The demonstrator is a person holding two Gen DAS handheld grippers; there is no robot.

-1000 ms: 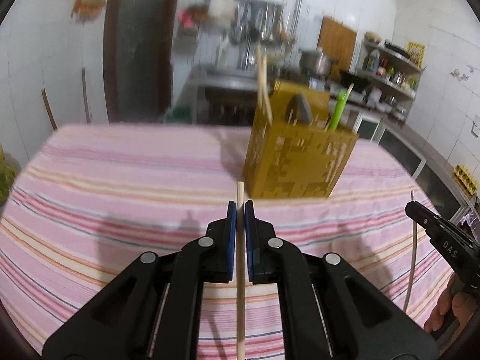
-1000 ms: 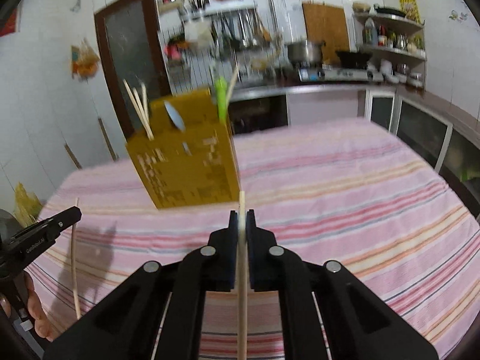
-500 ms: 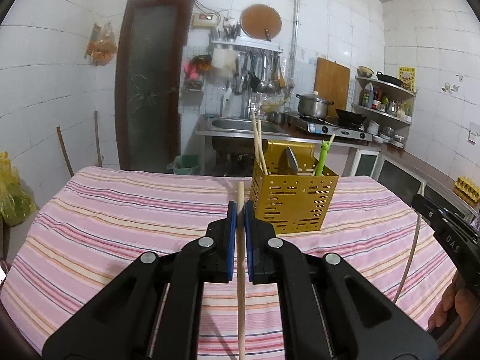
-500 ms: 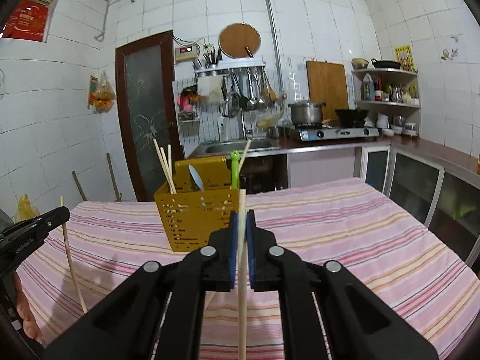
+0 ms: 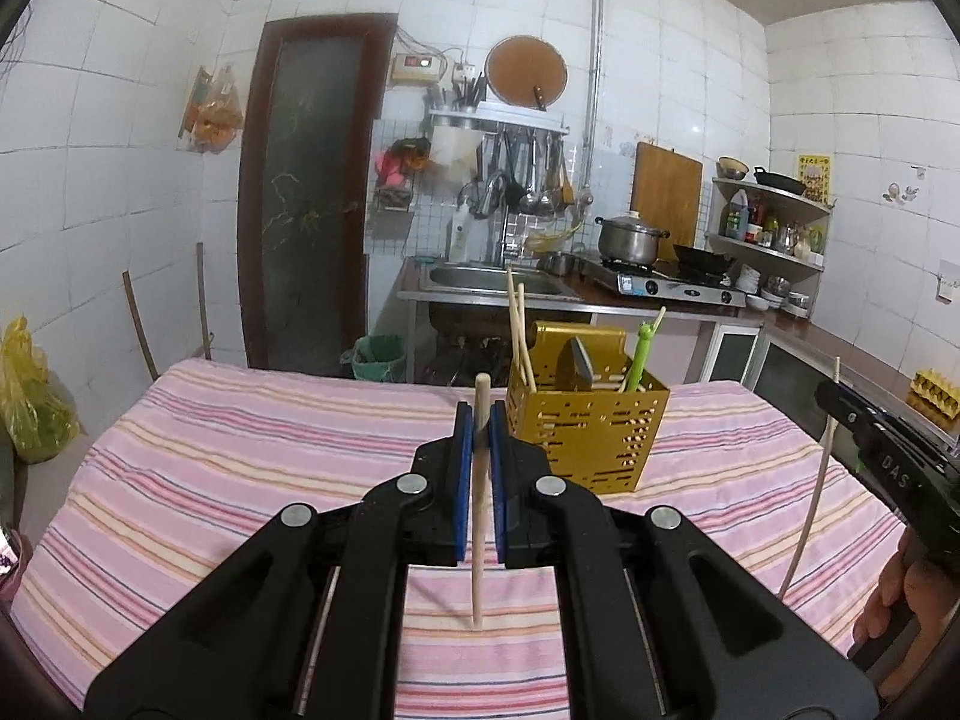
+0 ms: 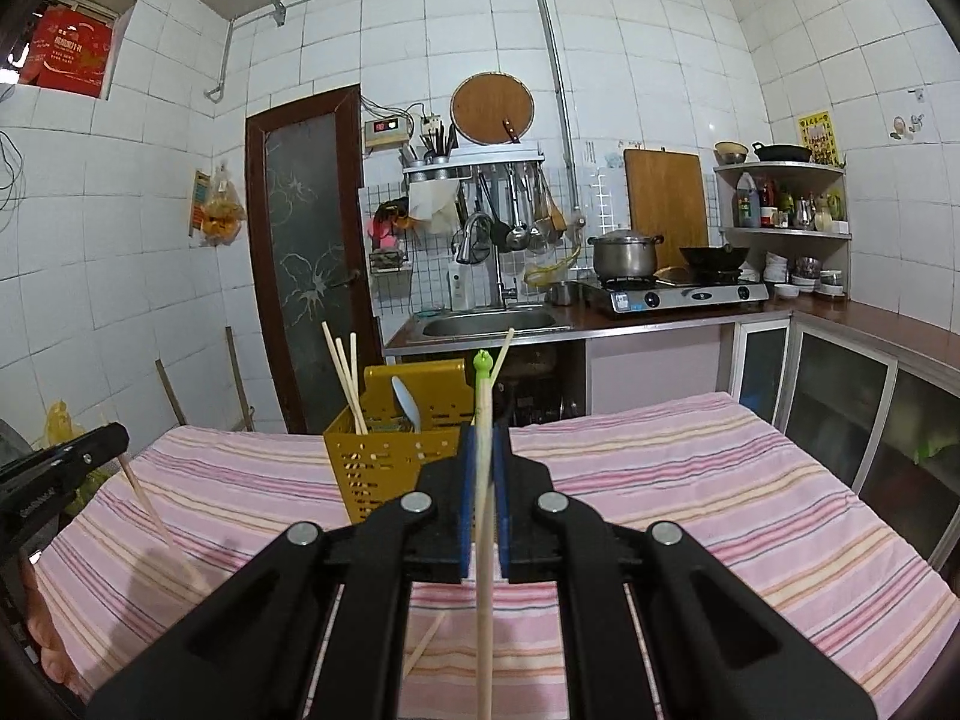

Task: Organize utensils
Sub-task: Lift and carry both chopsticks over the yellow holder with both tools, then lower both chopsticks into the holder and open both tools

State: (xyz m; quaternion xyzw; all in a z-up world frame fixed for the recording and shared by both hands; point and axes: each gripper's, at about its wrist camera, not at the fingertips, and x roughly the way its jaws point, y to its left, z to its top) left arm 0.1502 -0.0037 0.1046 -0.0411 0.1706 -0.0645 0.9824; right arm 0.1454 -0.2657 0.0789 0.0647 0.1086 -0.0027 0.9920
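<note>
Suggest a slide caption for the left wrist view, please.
Left gripper clamps an upright wooden chopstick before the yellow utensil caddy.

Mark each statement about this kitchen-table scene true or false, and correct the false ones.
1. Each gripper is clamped on a wooden chopstick. True: the left gripper holds one chopstick, the right gripper another.
2. The yellow utensil caddy lies tipped over. False: it stands upright on the striped tablecloth.
3. The caddy is empty. False: chopsticks, a spoon and a green utensil stand in it.
4. A loose chopstick lies on the cloth. True.
</note>
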